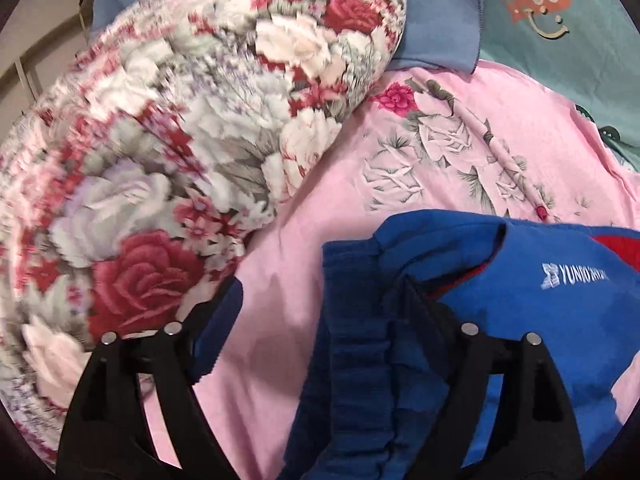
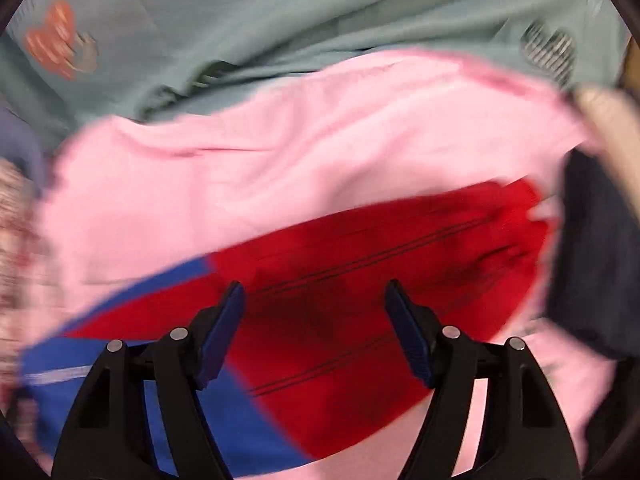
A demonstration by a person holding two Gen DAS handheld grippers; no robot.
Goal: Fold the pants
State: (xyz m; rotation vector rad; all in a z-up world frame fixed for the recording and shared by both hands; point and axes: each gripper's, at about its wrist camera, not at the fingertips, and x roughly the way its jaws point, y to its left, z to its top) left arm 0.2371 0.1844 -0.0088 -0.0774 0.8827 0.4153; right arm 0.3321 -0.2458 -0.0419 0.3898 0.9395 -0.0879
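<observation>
The pants are blue with red panels and a white logo. In the left wrist view they lie bunched on the pink sheet at lower right, and their ribbed waistband drapes over my right finger. My left gripper is open, with nothing pinched between its fingers. In the right wrist view the red and blue fabric lies spread on the pink sheet, and my right gripper hovers open just above it. That view is motion-blurred.
A rolled floral quilt fills the left of the left wrist view. A blue pillow and a teal cover lie behind. In the right wrist view a dark garment lies at right, next to a hand.
</observation>
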